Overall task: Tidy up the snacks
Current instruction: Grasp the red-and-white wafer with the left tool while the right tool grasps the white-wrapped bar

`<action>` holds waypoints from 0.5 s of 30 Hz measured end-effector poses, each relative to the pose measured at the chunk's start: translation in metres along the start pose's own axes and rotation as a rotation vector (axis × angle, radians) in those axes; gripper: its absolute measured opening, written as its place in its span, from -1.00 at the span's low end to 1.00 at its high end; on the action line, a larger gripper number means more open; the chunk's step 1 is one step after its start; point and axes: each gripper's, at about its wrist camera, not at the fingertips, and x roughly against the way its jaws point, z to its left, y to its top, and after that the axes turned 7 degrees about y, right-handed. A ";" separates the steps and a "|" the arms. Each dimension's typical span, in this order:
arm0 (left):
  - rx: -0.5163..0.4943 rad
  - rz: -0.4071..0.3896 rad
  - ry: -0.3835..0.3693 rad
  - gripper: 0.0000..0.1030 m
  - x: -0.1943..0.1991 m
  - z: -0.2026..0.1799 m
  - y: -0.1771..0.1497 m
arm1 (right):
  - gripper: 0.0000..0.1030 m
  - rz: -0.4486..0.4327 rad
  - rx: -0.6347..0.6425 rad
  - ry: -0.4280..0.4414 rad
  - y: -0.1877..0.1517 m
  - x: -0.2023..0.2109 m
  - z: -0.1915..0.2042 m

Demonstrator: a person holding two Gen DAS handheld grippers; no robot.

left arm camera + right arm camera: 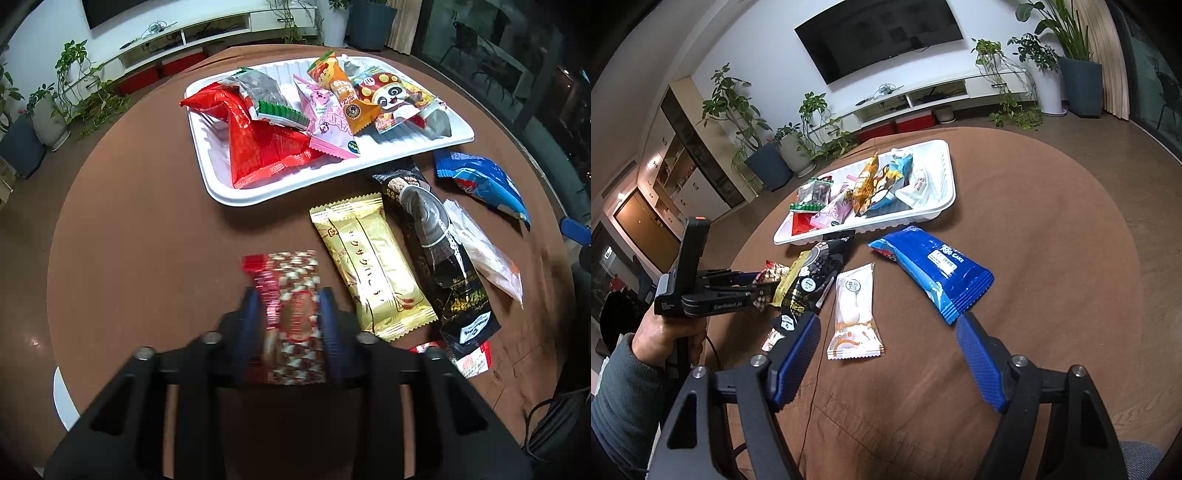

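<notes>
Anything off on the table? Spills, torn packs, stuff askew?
No spills or torn packs visible. The loose packs beside the white tray overlap: the black pack lies on a small red-white pack and partly over the white pack. The left tongs pinch a red-white checked pack.

Tabletop: matt brown cloth, stitched seams. Tray: smooth white plastic, ribbed floor. Gold wrapper: glossy foil. Blue wrapper: shiny plastic film. Right hand-held gripper: ribbed blue pads, matt black frame.
</notes>
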 end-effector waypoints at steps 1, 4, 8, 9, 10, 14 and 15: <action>-0.001 -0.002 -0.001 -0.55 0.000 0.000 0.000 | 0.51 0.001 0.003 -0.001 -0.001 0.000 0.001; -0.006 -0.009 -0.012 -0.64 0.003 -0.002 -0.002 | 0.50 0.006 0.008 -0.002 -0.002 0.000 0.003; 0.007 -0.021 -0.023 -0.65 0.008 -0.003 -0.008 | 0.47 0.017 0.015 -0.010 -0.001 -0.002 0.004; 0.019 -0.024 -0.034 -0.65 0.010 -0.002 -0.010 | 0.47 0.020 0.020 -0.010 0.000 -0.003 0.006; 0.027 -0.026 -0.039 -0.65 0.011 -0.001 -0.011 | 0.47 0.026 0.026 -0.014 0.000 -0.004 0.007; 0.075 -0.043 -0.079 -0.65 0.022 0.000 -0.020 | 0.43 0.071 0.064 -0.034 0.001 -0.017 0.017; 0.084 -0.047 -0.087 -0.65 0.025 0.000 -0.023 | 0.42 0.083 0.075 -0.033 0.003 -0.021 0.019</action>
